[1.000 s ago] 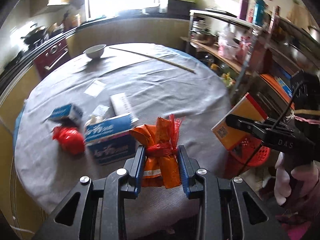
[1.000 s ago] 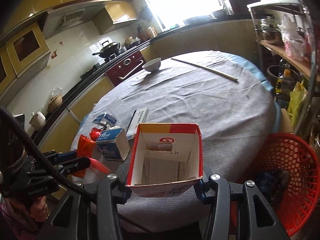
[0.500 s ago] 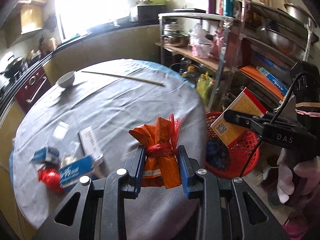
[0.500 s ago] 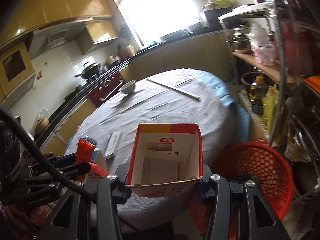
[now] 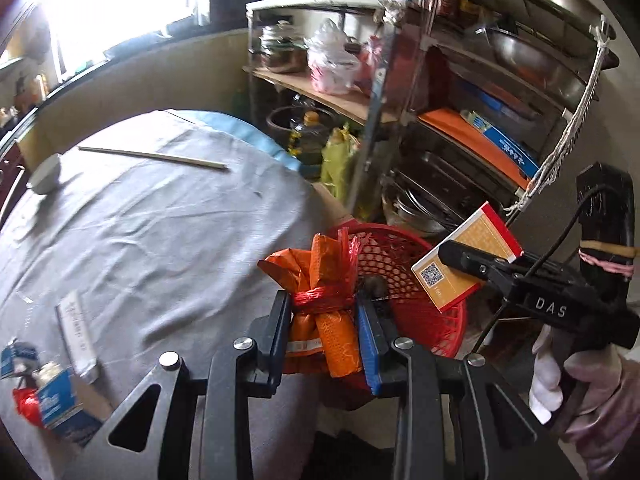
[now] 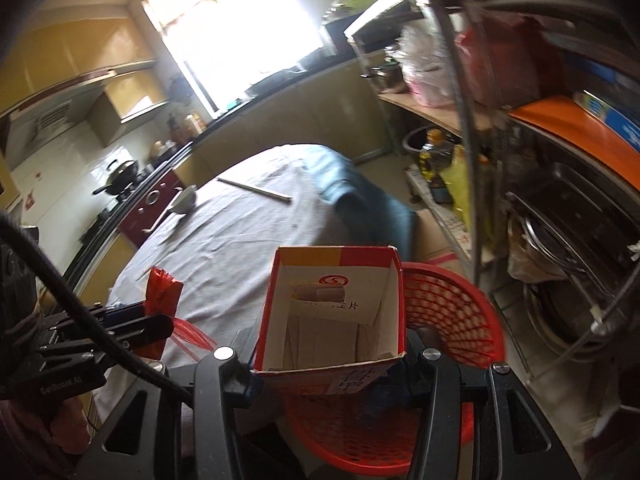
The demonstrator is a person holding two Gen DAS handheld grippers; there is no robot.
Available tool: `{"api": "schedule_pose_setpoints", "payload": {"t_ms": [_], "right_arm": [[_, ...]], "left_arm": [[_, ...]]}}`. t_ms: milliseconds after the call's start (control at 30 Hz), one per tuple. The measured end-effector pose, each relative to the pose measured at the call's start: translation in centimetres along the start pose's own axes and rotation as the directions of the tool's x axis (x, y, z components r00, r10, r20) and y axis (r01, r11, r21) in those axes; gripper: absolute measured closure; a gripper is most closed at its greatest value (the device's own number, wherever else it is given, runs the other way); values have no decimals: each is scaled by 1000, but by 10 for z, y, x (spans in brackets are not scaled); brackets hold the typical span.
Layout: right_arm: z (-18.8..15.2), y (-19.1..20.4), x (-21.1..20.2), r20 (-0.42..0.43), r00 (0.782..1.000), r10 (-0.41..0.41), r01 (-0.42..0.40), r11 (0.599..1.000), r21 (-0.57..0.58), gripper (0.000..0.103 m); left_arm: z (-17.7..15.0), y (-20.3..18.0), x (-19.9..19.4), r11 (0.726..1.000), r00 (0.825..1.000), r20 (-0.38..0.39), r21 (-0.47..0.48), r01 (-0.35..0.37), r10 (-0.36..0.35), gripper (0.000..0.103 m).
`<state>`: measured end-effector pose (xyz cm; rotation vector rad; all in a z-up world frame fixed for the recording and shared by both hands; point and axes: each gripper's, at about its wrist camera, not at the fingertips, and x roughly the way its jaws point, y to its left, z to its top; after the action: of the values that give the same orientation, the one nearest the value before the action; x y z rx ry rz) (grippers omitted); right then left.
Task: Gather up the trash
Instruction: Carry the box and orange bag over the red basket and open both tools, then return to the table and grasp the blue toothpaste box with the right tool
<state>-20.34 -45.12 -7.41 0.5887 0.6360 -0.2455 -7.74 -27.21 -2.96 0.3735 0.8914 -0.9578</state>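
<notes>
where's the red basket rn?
The red basket sits on the floor off the table's edge, beside the metal shelf rack; in the right wrist view it lies directly behind and below the held open carton.

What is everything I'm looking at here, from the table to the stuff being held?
Table: one, round, grey cloth over blue.
Bowl: one, white, far left of table.
Stick: one, pale, far side of table.
Blue cartons: two, near left edge of table.
Red bag: one, crumpled, by the cartons.
White flat box: one, beside the cartons.
Basket: one, red mesh, on floor by table.
Shelf rack: one, metal, holding pots, bags and boxes.
Orange wrapper: one, tied with red netting, in left jaws.
Open box: one, red and yellow, in right jaws, above the basket.
Left gripper: black, shut on wrapper.
Right gripper: black, shut on box.
Gloved hand: one, white glove, holding right gripper.
</notes>
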Motion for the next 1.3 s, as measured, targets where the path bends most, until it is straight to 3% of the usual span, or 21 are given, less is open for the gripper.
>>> {"api": "schedule_pose_setpoints", "payload": {"t_ms": [400,467,600,833,967,1067,1300], "right_arm": [[-12,-57,5,-38,998,-44,49,991,124,49],[-14,-60,9,-56,998,-38,46,989,138,49],[-14,-63,14,-79,996,-33,45,987,157,49],[-9,-57,12,-56,998,-39,48,987,153,49],[-6,-44,14,-59,998,-32,39,991,130,49],[-4,-27,19,-66,998,-11,18,994,104,49],[0,35,38,-106,992,63,-63,998,2,49]], "left_arm": [[12,-42,58,995,991,-111,61,79,-72,68],[11,-46,65,994,989,-133,69,79,-69,64],[8,-45,69,995,990,-136,78,56,-45,43],[-1,-20,52,999,994,-109,41,23,-18,42],[-16,-3,25,997,995,-78,48,-52,56,41],[-29,11,3,994,993,-54,40,-99,101,34],[-77,69,-58,970,976,-19,-109,-216,215,32]]}}
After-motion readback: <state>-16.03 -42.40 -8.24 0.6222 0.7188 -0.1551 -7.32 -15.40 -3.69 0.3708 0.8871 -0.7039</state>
